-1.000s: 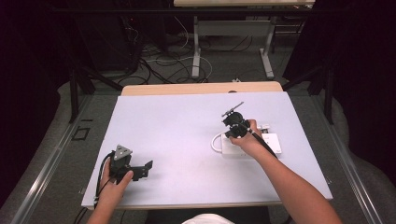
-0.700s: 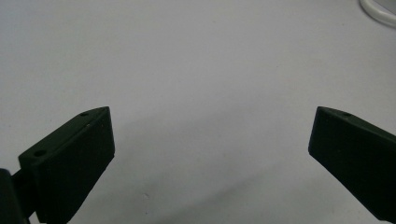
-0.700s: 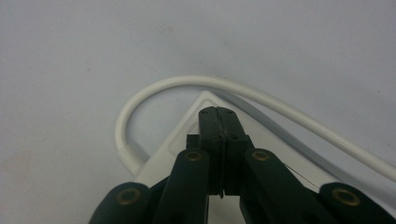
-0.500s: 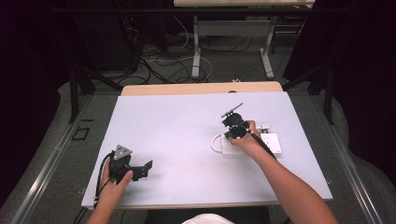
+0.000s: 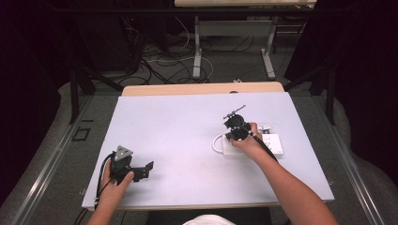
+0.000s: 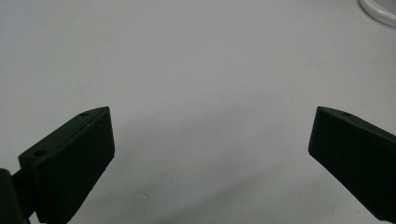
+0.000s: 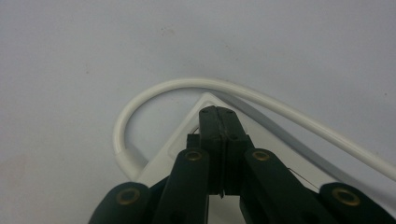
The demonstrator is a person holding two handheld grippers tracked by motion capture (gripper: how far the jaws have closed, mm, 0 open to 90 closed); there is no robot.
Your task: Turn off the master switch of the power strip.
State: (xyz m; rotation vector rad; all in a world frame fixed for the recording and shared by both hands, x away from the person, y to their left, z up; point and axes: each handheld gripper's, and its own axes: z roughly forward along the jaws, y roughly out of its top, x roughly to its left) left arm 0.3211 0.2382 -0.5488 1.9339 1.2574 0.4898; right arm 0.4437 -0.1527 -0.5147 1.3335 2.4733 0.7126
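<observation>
The right hand (image 5: 246, 143) reaches forward, its tongs (image 7: 217, 114) pressed fully together, empty, over one white power strip (image 5: 274, 145) and its looping cord (image 7: 187, 88). The left tongs (image 5: 149, 167) (jaws spread wide, holding nothing) rest low on the tabletop (image 5: 187, 126), well apart from the strip.

Nothing here carries any writing I can read (no label, brand, number or sign comes out legibly).

Matt table (image 5: 187, 126), glossy white plastic cord (image 7: 154, 93)
</observation>
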